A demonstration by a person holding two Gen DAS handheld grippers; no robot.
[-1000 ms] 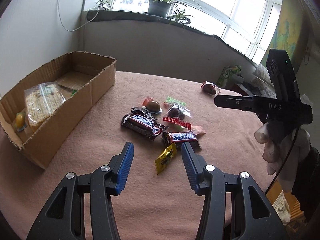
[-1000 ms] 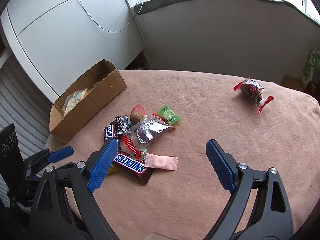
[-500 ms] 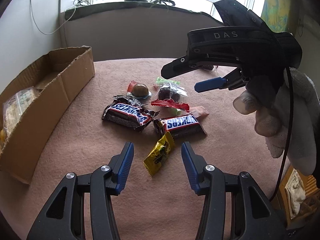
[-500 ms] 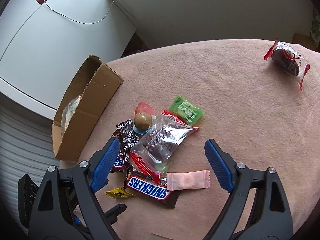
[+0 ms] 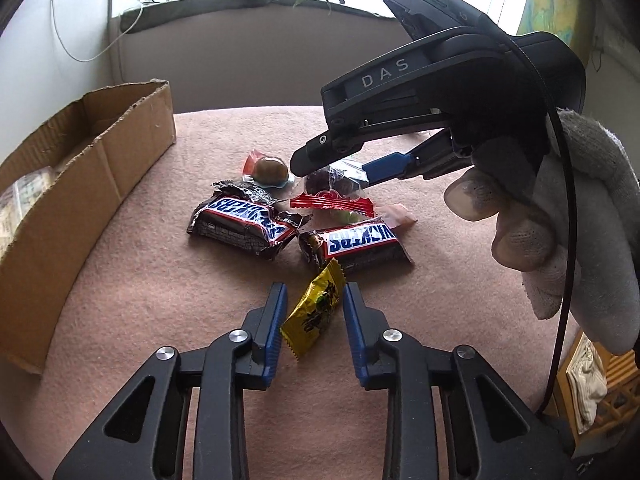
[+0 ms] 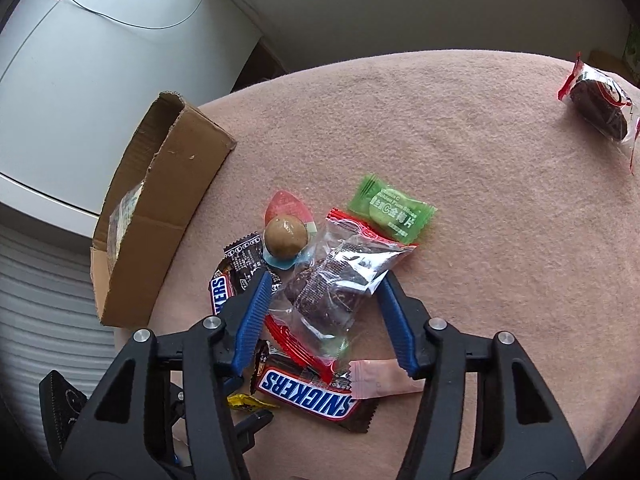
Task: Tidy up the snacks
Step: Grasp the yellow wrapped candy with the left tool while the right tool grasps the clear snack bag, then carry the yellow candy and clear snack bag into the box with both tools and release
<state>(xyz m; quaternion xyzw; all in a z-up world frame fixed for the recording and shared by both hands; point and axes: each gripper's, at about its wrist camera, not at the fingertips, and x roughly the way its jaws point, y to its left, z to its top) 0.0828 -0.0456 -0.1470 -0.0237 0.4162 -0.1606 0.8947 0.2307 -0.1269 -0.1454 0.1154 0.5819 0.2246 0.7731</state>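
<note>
1. The left tool point(image 5: 314, 310) sits low over the table point(image 5: 160, 288), its jaws just narrowed around the yellow candy packet point(image 5: 316, 312), which lies between the blue pads. A sliver of gap shows on each side, so I judge it not yet clamped: released, about to pinch.
2. The right tool point(image 6: 324, 316) straddles the clear-wrapped brown cake point(image 6: 328, 292), and its jaws have just been closing too. The pads flank the crinkled wrapper, but I see no firm press on it, so it counts as unclenched.
3. Each tool takes one piece, probably so that two snacks go to the box at once.
4. Just beyond the left tool's tips lie two Snickers bars point(image 5: 244, 222), one touching the far end of the yellow packet; a careless lift may drag it.
5. Under the right tool's near side lie a Snickers bar and a pink sachet point(image 6: 384, 376), and the cake's wrapper overlaps a red strip; these crowd the pick.
6. Past the right tool's tips sit a round brown sweet on a blue tray point(image 6: 286, 238) and a green sachet point(image 6: 392, 210).
7. To the tools' left stands the open cardboard box point(image 6: 160, 208), with a packet already inside, the likely destination.
8. Far off to the right tool's right, well apart from the pile, lies another wrapped cake point(image 6: 600, 104).
</note>
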